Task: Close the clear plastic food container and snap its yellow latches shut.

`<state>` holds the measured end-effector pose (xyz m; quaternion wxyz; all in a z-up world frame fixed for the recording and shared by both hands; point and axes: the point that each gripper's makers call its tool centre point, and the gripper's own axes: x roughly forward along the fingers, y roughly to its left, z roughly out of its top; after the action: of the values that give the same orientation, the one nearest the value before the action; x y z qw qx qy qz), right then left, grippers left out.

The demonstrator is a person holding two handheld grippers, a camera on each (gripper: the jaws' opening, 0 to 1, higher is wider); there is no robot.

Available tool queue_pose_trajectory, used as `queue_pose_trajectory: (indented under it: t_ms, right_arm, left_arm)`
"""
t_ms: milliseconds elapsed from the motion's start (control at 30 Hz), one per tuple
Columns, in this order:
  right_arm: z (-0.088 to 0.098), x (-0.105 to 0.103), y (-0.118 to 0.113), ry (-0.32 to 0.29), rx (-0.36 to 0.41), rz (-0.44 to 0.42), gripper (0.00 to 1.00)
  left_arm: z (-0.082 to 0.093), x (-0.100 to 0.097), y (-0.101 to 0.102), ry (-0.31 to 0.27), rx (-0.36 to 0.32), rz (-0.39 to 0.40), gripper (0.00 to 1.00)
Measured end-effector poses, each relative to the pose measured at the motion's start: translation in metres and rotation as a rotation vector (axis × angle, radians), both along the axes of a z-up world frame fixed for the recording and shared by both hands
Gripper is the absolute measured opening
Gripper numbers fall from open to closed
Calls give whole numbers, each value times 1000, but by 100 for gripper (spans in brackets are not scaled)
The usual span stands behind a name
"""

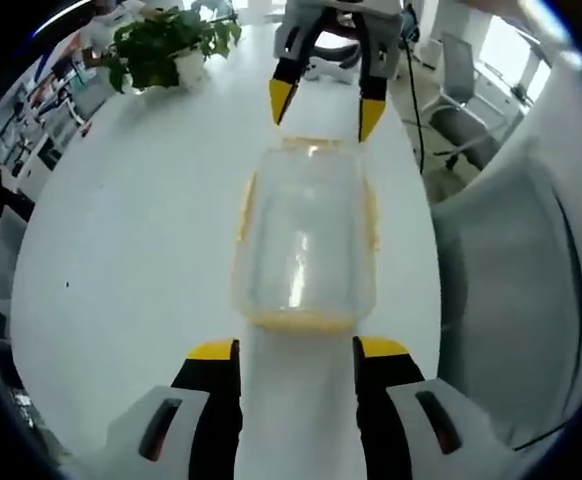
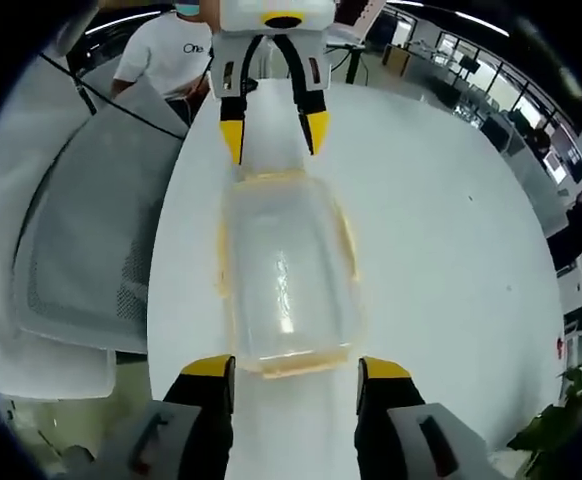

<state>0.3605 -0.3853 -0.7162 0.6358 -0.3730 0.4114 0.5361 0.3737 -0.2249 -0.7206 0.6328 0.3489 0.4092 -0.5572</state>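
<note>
We see the clear food container (image 1: 306, 240) lying lengthwise on the white table (image 1: 131, 260), lid on top, squarely between the two tongs. In the left gripper view the left gripper (image 1: 296, 352) sits at the near short end, its yellow-tipped jaws spread apart, nothing between them, tips just short of the container's yellow-edged end. The right gripper (image 1: 326, 105) faces it from the far end, jaws also apart, tips close to the far rim; we cannot tell if they touch it.

In the right gripper view the same layout mirrors: container (image 2: 286, 275) between right gripper (image 2: 296, 368) near and left gripper (image 2: 271, 135) far. Yellow latches (image 2: 348, 240) run along the sides; whether they are snapped we cannot tell.

A potted plant (image 1: 166, 45) stands at the table's far corner. A grey mesh chair (image 2: 91, 250) stands beside the table, and a person in a white shirt (image 2: 166, 50) is behind it.
</note>
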Motion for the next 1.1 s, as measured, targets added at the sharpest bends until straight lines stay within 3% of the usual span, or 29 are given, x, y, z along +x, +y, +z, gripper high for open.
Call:
queue_pose_trajectory:
  t_ms: [133, 467, 667, 800, 1033, 1100]
  right_arm:
    - [1, 0, 1, -1, 11, -17, 48]
    - [3, 12, -2, 19, 58, -188, 46]
    - [1, 12, -4, 34, 67, -238, 40]
    - [0, 15, -3, 40, 87, -311, 40]
    - [0, 18, 0, 59, 113, -416, 36]
    - [-2, 17, 2, 92, 125, -474, 37]
  left_arm:
    - [0, -3, 0, 14, 1, 16, 45]
    - [1, -2, -2, 90, -77, 197, 43]
    - [-3, -3, 1, 112, -88, 256, 42]
    - [-1, -4, -4, 164, -146, 328, 42]
    - [-5, 1, -3, 179, -173, 413, 42]
    - [-7, 2, -4, 185, -184, 449, 42]
